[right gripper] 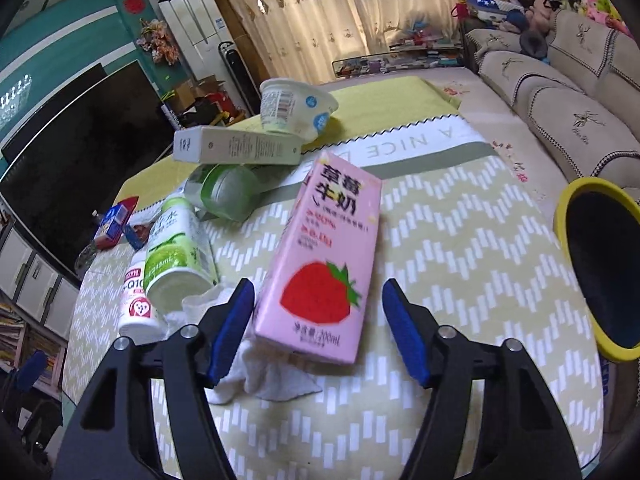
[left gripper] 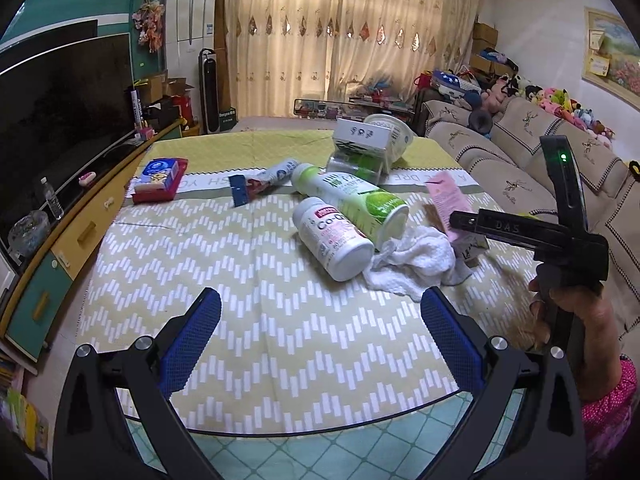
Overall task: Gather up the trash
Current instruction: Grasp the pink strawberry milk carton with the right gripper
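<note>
The pink strawberry milk carton (right gripper: 320, 256) lies flat near the counter's (right gripper: 460, 240) right edge, its lower end resting on a crumpled white cloth (right gripper: 276, 380). It looks light, thin-walled, crushable, so take it across the narrow sides, gently. The right gripper (right gripper: 318, 320) straddles its bottom end, jaws wide apart. The left gripper (left gripper: 320, 340) hovers spread and empty at the near edge. A yellow-rimmed bin (right gripper: 600, 264) waits off the right edge.
</note>
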